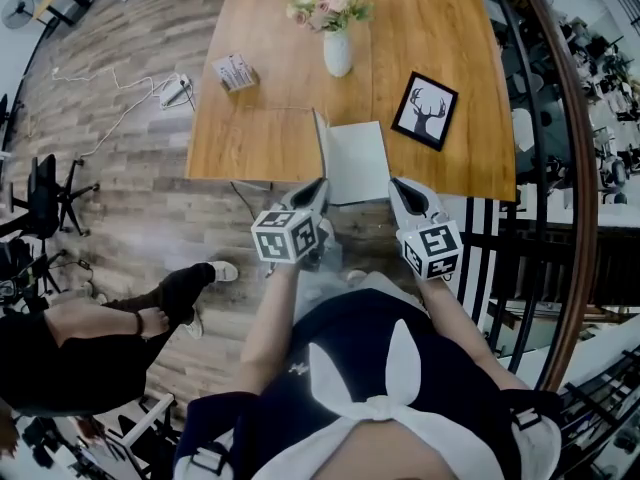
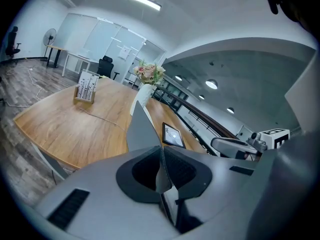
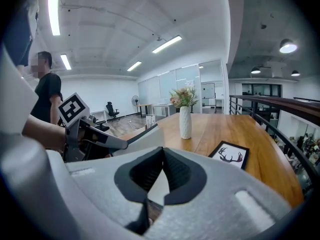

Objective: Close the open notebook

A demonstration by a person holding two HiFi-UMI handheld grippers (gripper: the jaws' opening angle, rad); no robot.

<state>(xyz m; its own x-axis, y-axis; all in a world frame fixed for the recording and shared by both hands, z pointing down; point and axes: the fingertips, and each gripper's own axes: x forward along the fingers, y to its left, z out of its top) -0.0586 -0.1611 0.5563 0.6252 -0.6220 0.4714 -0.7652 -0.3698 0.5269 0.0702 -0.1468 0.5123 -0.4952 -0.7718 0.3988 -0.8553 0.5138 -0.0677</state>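
Observation:
The open notebook [image 1: 356, 160] lies at the near edge of the wooden table [image 1: 260, 138], its white page facing up. Its left cover [image 2: 141, 130] stands raised, almost upright. My left gripper [image 1: 318, 190] is shut on that cover's near edge, and in the left gripper view the thin sheet runs up from between the pads [image 2: 161, 151]. My right gripper [image 1: 398, 188] hovers at the notebook's near right corner. Its pads meet at the tip [image 3: 162, 151], with white page showing in the gap beneath them. The raised cover [image 3: 145, 136] also shows in the right gripper view.
A white vase of flowers [image 1: 337, 48] stands behind the notebook, a framed deer picture [image 1: 424, 110] to its right, a card holder [image 1: 235, 71] at the far left. A seated person's leg [image 1: 150, 308] is on the floor left. A black railing [image 1: 520, 268] runs right.

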